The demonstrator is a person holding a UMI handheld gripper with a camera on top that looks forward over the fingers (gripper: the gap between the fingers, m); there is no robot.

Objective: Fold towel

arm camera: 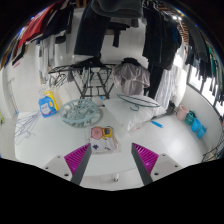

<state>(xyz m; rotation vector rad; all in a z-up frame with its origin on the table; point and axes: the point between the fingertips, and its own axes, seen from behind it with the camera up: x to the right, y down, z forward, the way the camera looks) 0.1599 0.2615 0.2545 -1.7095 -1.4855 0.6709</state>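
The tongs [112, 160] stand open and empty, pink pads spread over the bare white table [40, 140], and no towel shows clearly, perhaps the pale cloth [127, 72] at one o'clock, so I would find an edge before closing.

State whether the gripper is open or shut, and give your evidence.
Open. The gripper shows a wide gap between its two pink pads, with nothing held between them; a small pink folded cloth lies on the white surface just ahead.
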